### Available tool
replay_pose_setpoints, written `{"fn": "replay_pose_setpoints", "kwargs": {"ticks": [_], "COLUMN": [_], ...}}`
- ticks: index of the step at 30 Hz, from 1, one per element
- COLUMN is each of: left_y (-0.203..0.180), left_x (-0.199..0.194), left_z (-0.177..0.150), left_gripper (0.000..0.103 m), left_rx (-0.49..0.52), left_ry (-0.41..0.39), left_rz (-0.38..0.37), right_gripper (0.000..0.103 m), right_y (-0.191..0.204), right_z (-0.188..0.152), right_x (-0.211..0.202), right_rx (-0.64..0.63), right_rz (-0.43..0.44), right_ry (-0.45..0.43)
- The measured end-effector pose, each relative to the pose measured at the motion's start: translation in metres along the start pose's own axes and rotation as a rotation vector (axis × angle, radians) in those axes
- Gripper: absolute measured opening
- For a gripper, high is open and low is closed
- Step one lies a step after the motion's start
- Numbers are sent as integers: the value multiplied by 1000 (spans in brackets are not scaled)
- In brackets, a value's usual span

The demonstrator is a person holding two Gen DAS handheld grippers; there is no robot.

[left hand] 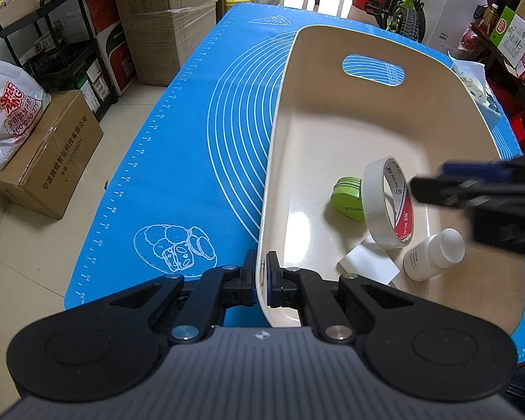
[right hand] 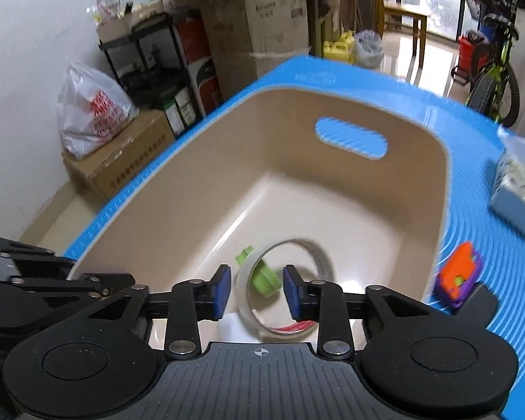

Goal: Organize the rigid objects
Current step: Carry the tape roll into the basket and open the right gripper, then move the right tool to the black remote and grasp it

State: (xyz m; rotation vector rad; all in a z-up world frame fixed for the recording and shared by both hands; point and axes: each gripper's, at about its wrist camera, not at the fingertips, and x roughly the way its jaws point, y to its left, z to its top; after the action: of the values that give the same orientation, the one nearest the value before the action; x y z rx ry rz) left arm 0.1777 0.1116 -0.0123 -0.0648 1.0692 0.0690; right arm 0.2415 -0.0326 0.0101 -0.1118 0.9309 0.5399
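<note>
A cream plastic bin (left hand: 283, 105) stands on the blue mat (left hand: 192, 140). My left gripper (left hand: 261, 280) is shut on the bin's near left rim. Inside the bin lie a green round lid (left hand: 348, 197), a white tape roll (left hand: 388, 203) standing on edge, a white bottle (left hand: 434, 255) and a white card (left hand: 367, 266). My right gripper (right hand: 257, 290) is open above the bin (right hand: 437, 192), its fingers either side of the tape roll (right hand: 248, 301), apart from it. The green lid (right hand: 262, 276) shows behind the roll. In the left wrist view the right gripper (left hand: 423, 189) is blurred.
An orange and purple toy (right hand: 458, 276) lies on the mat (right hand: 479, 133) right of the bin. A tissue box (right hand: 518, 189) stands at the far right. Cardboard boxes (left hand: 49, 161), a white bag (left hand: 7, 115) and black shelves (left hand: 63, 45) line the floor to the left. A bicycle (left hand: 402, 3) stands beyond the table.
</note>
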Motion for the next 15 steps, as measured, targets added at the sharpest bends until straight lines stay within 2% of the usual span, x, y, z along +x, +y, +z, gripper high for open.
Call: {"fn": "replay_pose_setpoints", "kwargs": {"ticks": [5, 10, 15], "left_y": [0, 0, 0], "left_x": [0, 0, 0], "left_z": [0, 0, 0], "left_gripper": [6, 6, 6], "left_rx": [0, 0, 0], "left_ry": [0, 0, 0], "left_rz": [0, 0, -1], "right_gripper": [60, 65, 70], "right_y": [-22, -52, -94], "right_z": [6, 6, -7], "right_x": [-39, -72, -82], "right_rx": [34, 76, 150], "right_rz": [-21, -98, -193], "right_ry": [-92, -164, -156]}}
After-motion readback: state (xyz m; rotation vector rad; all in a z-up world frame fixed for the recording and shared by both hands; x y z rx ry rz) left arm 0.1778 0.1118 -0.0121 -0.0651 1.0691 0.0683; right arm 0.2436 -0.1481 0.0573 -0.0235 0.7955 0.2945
